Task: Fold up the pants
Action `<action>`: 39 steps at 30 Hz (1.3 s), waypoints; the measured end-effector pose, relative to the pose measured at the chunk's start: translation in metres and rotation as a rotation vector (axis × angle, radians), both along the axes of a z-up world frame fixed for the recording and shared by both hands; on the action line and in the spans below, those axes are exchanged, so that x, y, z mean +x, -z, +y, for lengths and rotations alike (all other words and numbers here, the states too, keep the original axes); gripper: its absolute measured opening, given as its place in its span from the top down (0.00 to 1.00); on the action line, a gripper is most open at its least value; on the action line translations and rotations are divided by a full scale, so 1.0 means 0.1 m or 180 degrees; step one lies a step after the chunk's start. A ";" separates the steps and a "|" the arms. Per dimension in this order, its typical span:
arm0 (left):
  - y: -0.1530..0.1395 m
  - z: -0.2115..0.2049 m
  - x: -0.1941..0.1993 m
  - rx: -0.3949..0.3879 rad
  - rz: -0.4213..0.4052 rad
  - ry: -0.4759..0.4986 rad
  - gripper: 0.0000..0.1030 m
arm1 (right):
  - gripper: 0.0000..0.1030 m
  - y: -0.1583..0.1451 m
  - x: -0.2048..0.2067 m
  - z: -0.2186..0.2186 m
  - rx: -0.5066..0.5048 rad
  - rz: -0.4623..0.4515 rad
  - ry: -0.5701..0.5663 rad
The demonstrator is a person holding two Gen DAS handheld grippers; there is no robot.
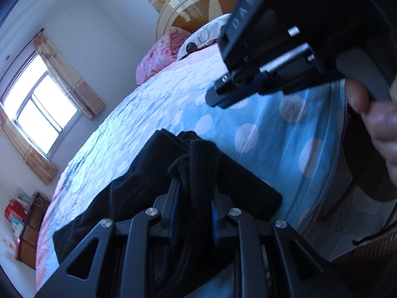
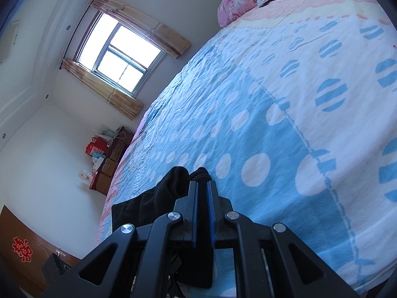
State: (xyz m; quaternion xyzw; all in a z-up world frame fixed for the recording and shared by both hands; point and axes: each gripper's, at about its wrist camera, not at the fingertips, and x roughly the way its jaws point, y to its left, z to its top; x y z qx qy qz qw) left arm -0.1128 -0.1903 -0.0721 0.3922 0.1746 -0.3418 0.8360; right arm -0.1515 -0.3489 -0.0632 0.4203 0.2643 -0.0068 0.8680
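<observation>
The black pants lie bunched on the blue dotted bedspread. In the left wrist view my left gripper is shut on a raised ridge of the black fabric, which stands up between its blue pads. My right gripper hovers above the bed beyond the pants, held by a hand, its fingers together with no cloth in them. In the right wrist view the right gripper is shut, and the pants show just under and left of its fingertips.
The bedspread stretches wide to the right and far side. Pink and patterned pillows sit by the round headboard. A window with curtains is on the left wall, with cabinets and boxes beside the bed.
</observation>
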 end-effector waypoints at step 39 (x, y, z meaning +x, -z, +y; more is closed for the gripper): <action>-0.48 1.30 1.03 -0.1031 0.1339 -0.1164 0.32 | 0.41 -0.25 0.11 0.84 -0.1023 0.0185 -0.1103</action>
